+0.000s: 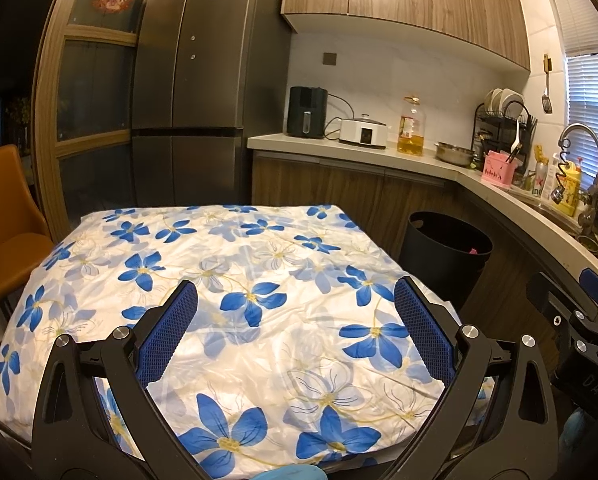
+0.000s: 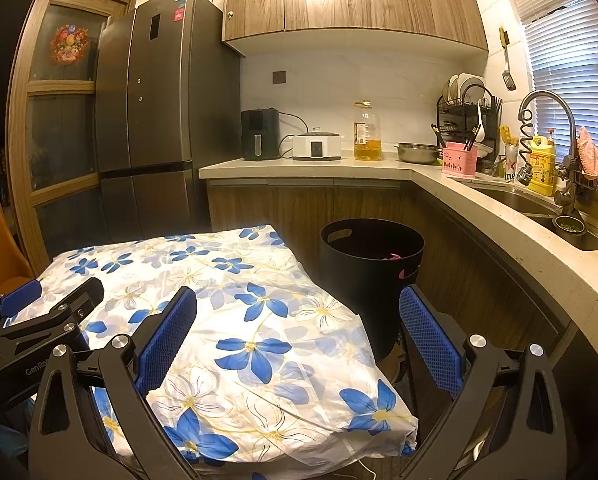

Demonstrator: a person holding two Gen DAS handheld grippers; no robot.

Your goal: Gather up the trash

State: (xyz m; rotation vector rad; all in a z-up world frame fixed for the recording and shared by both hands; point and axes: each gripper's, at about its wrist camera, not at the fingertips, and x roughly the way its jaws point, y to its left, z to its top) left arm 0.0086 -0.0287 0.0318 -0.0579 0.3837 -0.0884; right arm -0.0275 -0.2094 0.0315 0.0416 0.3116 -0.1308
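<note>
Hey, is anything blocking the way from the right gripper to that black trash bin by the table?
Nothing visible does. The open right gripper hovers over the table's near right corner, and the black bin stands on the floor just beyond, its mouth uncovered.

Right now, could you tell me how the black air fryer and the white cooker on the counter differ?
The air fryer is black, tall and upright; the cooker is white, low and wide. The air fryer stands nearer the fridge; the cooker sits on its other side, toward the oil bottle. The air fryer has a vertical front handle; the cooker has a small front panel and a lid. Both sit on the counter.
</note>
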